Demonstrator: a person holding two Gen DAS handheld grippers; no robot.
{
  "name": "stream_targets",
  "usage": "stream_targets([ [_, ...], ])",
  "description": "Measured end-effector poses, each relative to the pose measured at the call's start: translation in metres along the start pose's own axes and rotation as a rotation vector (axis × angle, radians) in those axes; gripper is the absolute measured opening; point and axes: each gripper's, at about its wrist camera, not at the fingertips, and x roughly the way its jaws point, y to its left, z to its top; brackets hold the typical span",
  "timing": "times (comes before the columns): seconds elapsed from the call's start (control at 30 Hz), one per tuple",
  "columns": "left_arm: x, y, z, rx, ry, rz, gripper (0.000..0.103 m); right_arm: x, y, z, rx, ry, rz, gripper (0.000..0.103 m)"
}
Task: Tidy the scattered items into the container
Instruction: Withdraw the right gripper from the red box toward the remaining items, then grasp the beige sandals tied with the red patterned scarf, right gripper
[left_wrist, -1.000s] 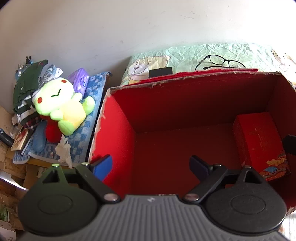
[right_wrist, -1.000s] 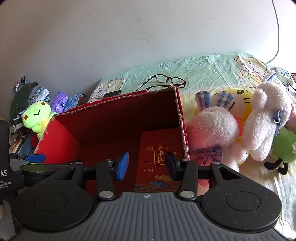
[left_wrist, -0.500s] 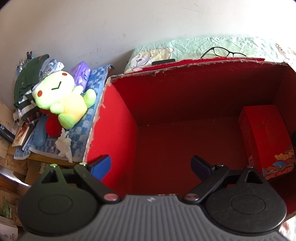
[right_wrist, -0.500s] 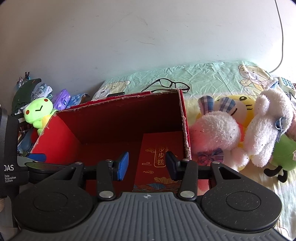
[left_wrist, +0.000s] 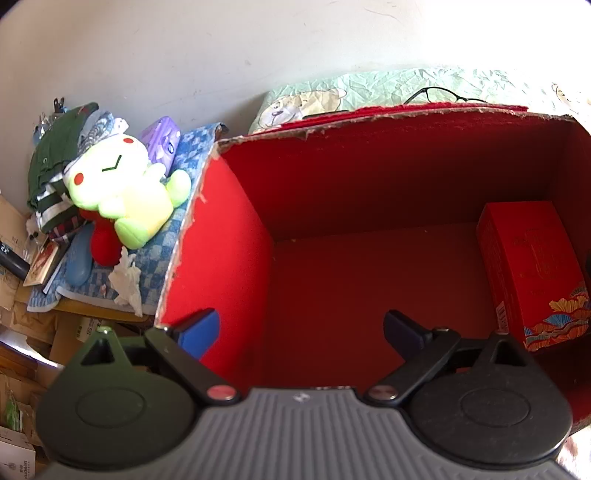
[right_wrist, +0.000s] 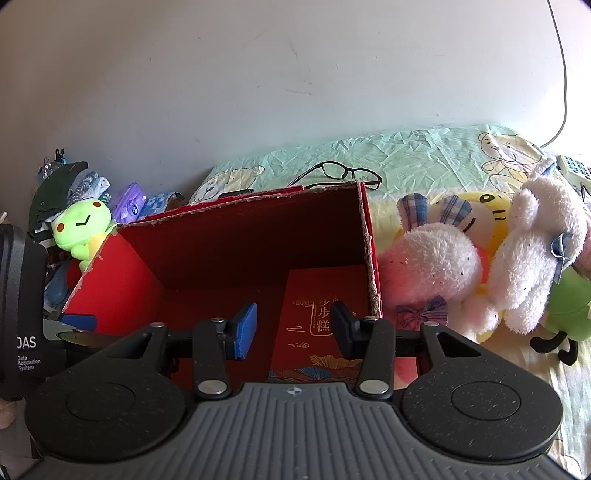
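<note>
The red cardboard box (right_wrist: 236, 240), open-topped with ragged torn rims and a matte red lining, is set on the bed by its left edge, and a glossy rectangular red gift carton (right_wrist: 321, 317) printed with gold characters is laid flat against its right wall, presumably so the rest of the floor is left free. The left gripper (left_wrist: 301, 328) and right gripper (right_wrist: 293, 326) are both held released and empty above the near rim. Fluffy white rabbit plushes (right_wrist: 432, 266) are heaped just beside the right wall on the crumpled bear-print sheet (right_wrist: 424, 155), spectacles (right_wrist: 340, 173) are left behind the box, and a smooth green frog plush (left_wrist: 122, 192) lies on checked cloth off the left side.
</note>
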Motion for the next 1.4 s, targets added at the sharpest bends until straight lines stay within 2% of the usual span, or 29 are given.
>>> stream_targets([
  [0.53, 0.0, -0.005, -0.005, 0.006, 0.009, -0.002, 0.099, -0.001, 0.003, -0.002, -0.017, -0.009, -0.002, 0.046],
  [0.73, -0.014, -0.001, -0.004, -0.009, -0.021, 0.012, 0.099, -0.022, -0.013, -0.004, 0.093, -0.021, 0.104, 0.048],
  [0.9, -0.04, 0.011, -0.006, -0.051, -0.074, 0.013, 0.099, -0.057, -0.02, -0.015, 0.045, -0.094, 0.155, 0.048],
  [1.07, -0.071, 0.027, -0.02, -0.117, -0.131, 0.01, 0.099, -0.072, -0.043, -0.032, 0.062, -0.065, 0.207, 0.048],
  [1.13, -0.085, 0.034, -0.03, -0.156, -0.152, -0.025, 0.1, -0.074, -0.053, -0.038, 0.071, -0.033, 0.217, 0.048],
  [1.27, -0.107, 0.037, -0.053, -0.2, -0.168, -0.147, 0.1, -0.066, -0.064, -0.053, 0.087, 0.079, 0.248, 0.049],
  [1.4, -0.122, 0.021, -0.085, -0.185, -0.156, -0.286, 0.1, -0.052, -0.072, -0.069, 0.134, 0.216, 0.318, 0.049],
])
